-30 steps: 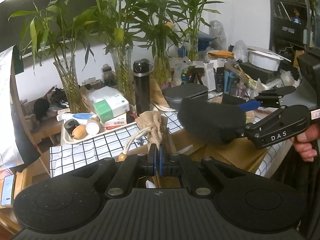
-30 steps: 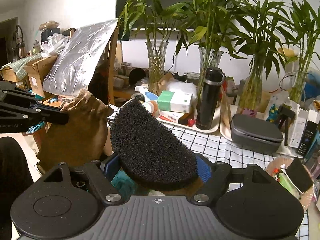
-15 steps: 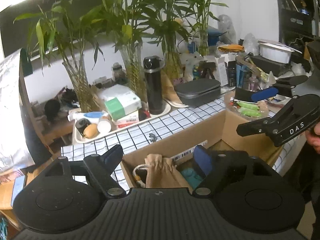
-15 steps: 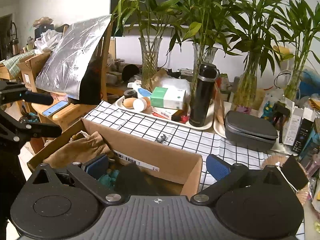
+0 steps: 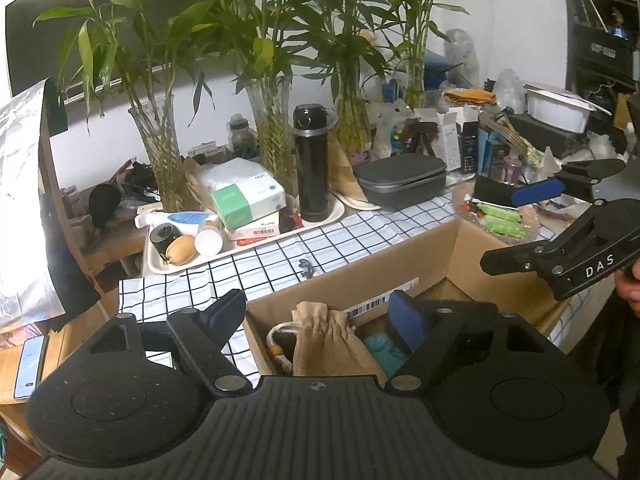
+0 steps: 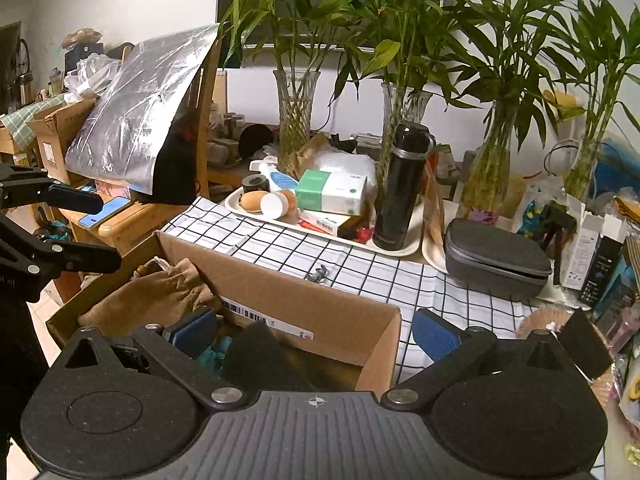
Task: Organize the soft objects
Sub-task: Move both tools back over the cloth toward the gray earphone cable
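An open cardboard box (image 5: 448,252) (image 6: 304,300) stands on the checked cloth. In it lie a tan burlap drawstring pouch (image 5: 324,340) (image 6: 152,292), a black foam sponge (image 6: 260,354) and something teal (image 5: 384,350) (image 6: 212,354). My left gripper (image 5: 316,316) hangs open over the box's left part, just above the pouch, and shows at the left edge of the right wrist view (image 6: 96,230). My right gripper (image 6: 316,332) is open wide over the box's right corner, above the sponge, and holds nothing. It also appears in the left wrist view (image 5: 516,228), with part of a hand behind it.
Behind the box sit a white tray (image 6: 404,246) of small items, a black flask (image 6: 400,188), a grey zip case (image 6: 496,260) and glass vases of bamboo (image 6: 296,116). A small metal clip (image 6: 318,274) lies on the cloth. A phone (image 6: 104,212) rests on a wooden stand at the left.
A second ago my left gripper was shut on the raised pouch and my right on the sponge. Both jaws have opened, and both things now lie in the box.
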{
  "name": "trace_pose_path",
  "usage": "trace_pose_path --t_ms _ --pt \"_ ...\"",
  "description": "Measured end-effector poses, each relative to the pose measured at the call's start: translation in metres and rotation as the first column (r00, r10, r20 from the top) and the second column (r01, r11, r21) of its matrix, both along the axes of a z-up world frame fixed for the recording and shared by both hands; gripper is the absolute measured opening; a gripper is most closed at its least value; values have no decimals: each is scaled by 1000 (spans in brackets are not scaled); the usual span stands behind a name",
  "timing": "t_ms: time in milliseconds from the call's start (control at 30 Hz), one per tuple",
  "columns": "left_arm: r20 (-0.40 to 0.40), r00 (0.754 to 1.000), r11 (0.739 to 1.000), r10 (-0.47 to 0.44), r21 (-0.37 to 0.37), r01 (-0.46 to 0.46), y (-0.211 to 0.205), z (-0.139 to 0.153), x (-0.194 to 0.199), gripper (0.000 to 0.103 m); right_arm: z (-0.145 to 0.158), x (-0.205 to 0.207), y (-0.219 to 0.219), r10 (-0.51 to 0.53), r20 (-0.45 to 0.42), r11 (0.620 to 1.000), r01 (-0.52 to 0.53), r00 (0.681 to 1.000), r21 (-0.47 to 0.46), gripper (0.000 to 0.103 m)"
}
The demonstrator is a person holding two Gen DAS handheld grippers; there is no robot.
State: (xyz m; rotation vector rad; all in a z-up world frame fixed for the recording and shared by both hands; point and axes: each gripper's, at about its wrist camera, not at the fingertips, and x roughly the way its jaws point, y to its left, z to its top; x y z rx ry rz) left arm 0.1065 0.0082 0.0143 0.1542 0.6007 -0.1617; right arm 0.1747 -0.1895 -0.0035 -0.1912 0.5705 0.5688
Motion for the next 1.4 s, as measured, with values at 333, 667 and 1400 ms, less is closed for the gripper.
trace_pose_path --t_ms 333,667,1400 --pt "-5 1000 1000 10 -22 -10 4 -1 4 79 0 2 2 -13 1 1000 13 1000 -2 103" --pt "-21 999 998 24 -61 -25 8 -5 9 79 -1 3 3 -30 9 999 31 999 -13 103" --pt "-27 999 994 30 -101 -33 20 -15 39 79 -1 21 -5 -57 82 997 61 995 -43 103"
